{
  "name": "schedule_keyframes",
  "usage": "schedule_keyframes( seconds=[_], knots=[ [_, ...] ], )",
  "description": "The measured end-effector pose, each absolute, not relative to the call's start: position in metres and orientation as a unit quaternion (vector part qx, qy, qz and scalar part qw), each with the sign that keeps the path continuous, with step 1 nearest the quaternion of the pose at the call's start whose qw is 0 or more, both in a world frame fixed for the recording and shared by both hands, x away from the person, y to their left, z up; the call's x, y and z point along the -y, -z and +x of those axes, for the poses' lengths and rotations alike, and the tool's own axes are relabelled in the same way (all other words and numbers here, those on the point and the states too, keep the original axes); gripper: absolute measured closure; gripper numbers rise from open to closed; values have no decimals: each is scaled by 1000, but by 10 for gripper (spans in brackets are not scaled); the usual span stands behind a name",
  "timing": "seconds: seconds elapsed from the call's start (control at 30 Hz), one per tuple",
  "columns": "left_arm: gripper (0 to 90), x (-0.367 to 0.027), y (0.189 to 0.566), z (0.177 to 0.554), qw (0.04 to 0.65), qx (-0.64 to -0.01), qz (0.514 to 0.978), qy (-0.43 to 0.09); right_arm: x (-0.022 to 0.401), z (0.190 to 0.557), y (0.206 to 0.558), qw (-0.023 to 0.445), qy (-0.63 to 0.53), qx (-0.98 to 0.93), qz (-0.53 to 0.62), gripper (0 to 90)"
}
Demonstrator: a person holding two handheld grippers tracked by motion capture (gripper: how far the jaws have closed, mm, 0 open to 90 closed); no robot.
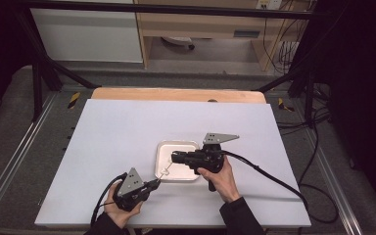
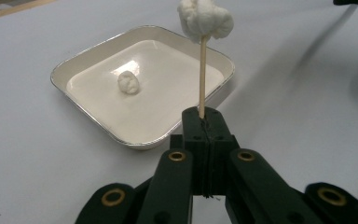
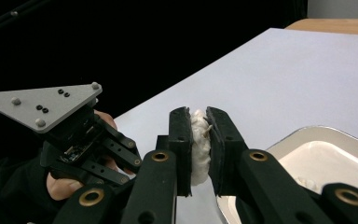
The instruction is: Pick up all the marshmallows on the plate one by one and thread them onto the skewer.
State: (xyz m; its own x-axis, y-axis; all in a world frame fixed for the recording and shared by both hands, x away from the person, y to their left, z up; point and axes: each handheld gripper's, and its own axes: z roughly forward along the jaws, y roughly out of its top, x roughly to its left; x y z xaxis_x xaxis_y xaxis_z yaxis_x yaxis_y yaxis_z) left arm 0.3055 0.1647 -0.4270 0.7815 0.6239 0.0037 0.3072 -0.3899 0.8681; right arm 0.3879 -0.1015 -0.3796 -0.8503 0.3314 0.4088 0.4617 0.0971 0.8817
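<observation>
Your left gripper (image 2: 201, 122), nearest you and just outside the near corner of the white tray (image 2: 70, 71), is clamped shut on the bottom end of a thin wooden stick (image 2: 202, 74). The stick rises toward the tray and carries a wad of cotton (image 2: 205, 18) at its tip. Your right gripper (image 3: 199, 140), hanging over the near part of the tray, has its jaws pressed onto that same wad from both sides, with the stick's point poking out of the cotton between them.

This looks like pulling the cotton off the stick, or seating it on, though I can't be sure which. Either way, keep the left hand (image 1: 122, 209) still and move the right gripper straight along the line of the stick. A sideways tug will likely bend or snap so thin a stick. Squeeze the cotton firmly but don't crush it.

A second, smaller cotton ball (image 2: 129, 82) lies loose in the middle of the tray, well clear of both grippers. Nothing else on the table (image 1: 127, 127) beside the tray blocks you.
</observation>
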Motion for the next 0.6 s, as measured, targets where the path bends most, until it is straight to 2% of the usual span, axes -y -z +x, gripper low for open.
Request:
schedule_keyframes(
  seconds=[0.23, 0.27, 0.33, 0.4, 0.6],
  knots=[
    [892, -164, 424, 305, 483, -284, 812, -164, 99, 386, 382, 51, 619, 738, -264, 814],
    [892, -163, 420, 305, 498, -281, 805, -158, 98, 386, 383, 58, 612, 744, -262, 813],
    [892, -155, 414, 303, 482, -269, 812, -188, 84, 382, 397, 88, 589, 763, -250, 811],
    [892, -159, 420, 305, 485, -280, 810, -174, 75, 379, 402, 77, 589, 768, -239, 810],
    [891, -160, 418, 305, 486, -276, 809, -184, 76, 381, 399, 82, 585, 767, -252, 777]
  ],
)
